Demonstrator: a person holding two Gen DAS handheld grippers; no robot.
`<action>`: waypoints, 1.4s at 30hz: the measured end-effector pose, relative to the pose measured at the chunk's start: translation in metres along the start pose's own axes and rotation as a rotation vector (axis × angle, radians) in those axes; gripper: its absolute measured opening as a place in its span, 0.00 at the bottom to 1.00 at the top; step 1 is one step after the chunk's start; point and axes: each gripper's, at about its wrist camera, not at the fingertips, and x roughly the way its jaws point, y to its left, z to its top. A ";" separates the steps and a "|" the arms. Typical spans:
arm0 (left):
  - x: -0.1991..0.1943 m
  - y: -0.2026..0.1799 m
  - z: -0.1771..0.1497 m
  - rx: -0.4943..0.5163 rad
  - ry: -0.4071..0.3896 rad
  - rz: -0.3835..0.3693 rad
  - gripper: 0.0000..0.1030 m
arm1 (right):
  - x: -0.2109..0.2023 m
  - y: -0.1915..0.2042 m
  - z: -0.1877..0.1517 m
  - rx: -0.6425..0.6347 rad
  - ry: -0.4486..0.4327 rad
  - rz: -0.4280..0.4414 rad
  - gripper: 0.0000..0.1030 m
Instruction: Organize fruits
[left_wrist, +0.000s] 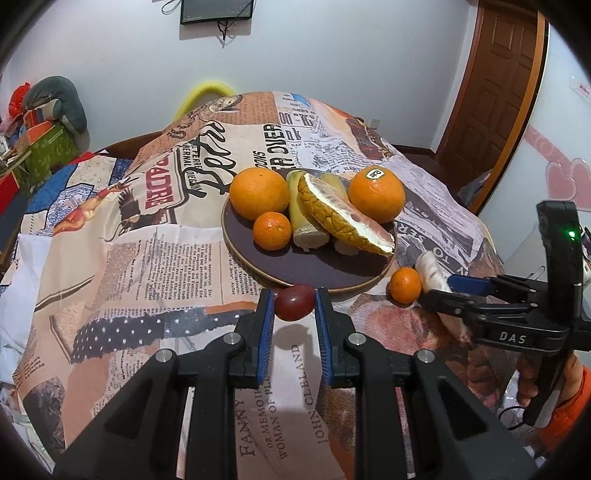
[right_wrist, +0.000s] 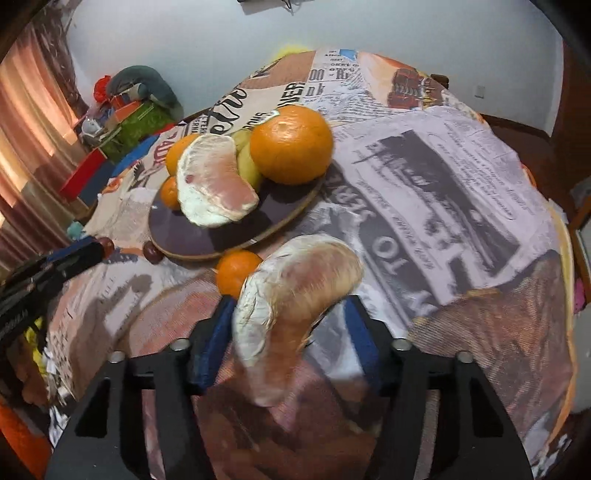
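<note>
The newsprint-patterned tablecloth (left_wrist: 147, 236) fills both views, with the dark round plate (left_wrist: 314, 269) mid-frame holding two big oranges (left_wrist: 259, 192), a pomelo wedge (left_wrist: 343, 214), bananas (left_wrist: 301, 218) and a mandarin (left_wrist: 272, 231). Only the right wrist view shows the peeled pomelo segment (right_wrist: 291, 295) lower centre, lying between the right gripper (right_wrist: 288, 325)'s parted pads, which look apart from it. Only the left wrist view shows the left gripper (left_wrist: 294, 314) clenched on a red grape (left_wrist: 294, 302) at the plate's near rim. A loose mandarin (left_wrist: 405, 285) sits just beside the segment.
</note>
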 end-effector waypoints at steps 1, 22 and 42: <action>0.000 0.000 0.000 -0.001 0.000 -0.003 0.21 | -0.004 -0.005 -0.003 0.000 0.001 0.001 0.48; 0.001 -0.004 0.002 0.001 -0.006 -0.008 0.21 | 0.007 -0.012 0.008 -0.008 -0.011 0.015 0.40; 0.023 0.008 0.035 0.005 -0.039 -0.010 0.21 | -0.016 0.029 0.066 -0.095 -0.182 0.093 0.40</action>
